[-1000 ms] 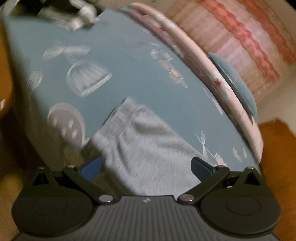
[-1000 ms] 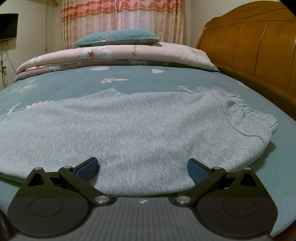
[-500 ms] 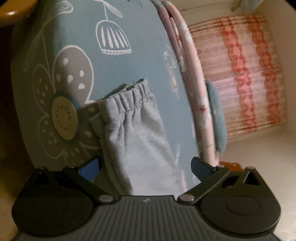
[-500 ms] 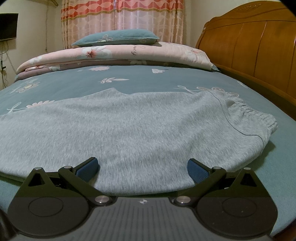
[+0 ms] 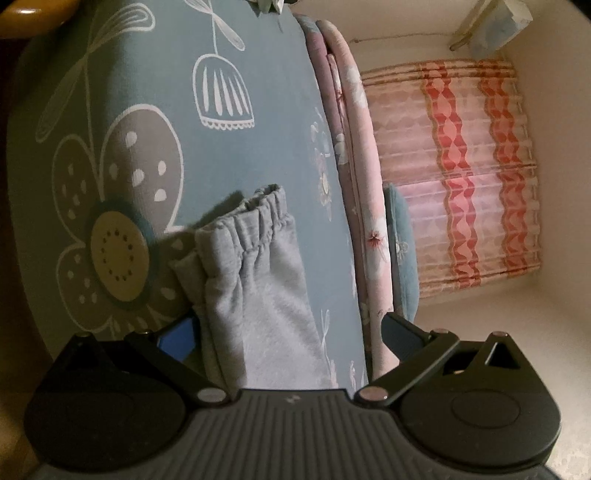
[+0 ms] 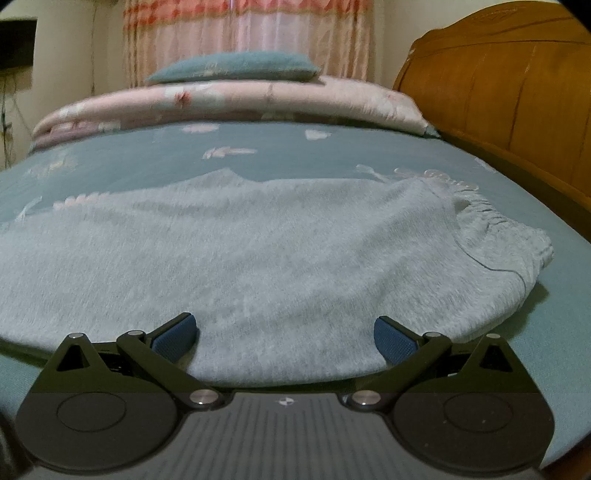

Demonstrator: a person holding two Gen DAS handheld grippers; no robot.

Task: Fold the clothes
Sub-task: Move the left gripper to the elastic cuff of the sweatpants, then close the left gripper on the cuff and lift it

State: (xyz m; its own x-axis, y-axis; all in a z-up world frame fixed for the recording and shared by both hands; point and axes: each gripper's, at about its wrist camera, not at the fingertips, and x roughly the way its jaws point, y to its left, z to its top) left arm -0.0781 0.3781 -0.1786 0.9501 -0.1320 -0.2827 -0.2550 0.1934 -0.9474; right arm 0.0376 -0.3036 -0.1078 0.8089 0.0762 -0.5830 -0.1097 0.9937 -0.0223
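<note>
Right view blurred, grey fleece trousers (image 6: 258,251) cut off at left; right gripper (image 6: 284,338) spread wide, empty; left gripper (image 5: 284,332) likewise, straddling elastic cuff (image 5: 255,218)

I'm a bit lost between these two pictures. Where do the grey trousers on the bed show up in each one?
Left wrist view: only the cuff end of the grey trousers, lower centre, between the open fingers.
Right wrist view: the grey trousers spread across the middle, elastic waistband at the right.
Shared landmark: the striped pink curtain.
</note>
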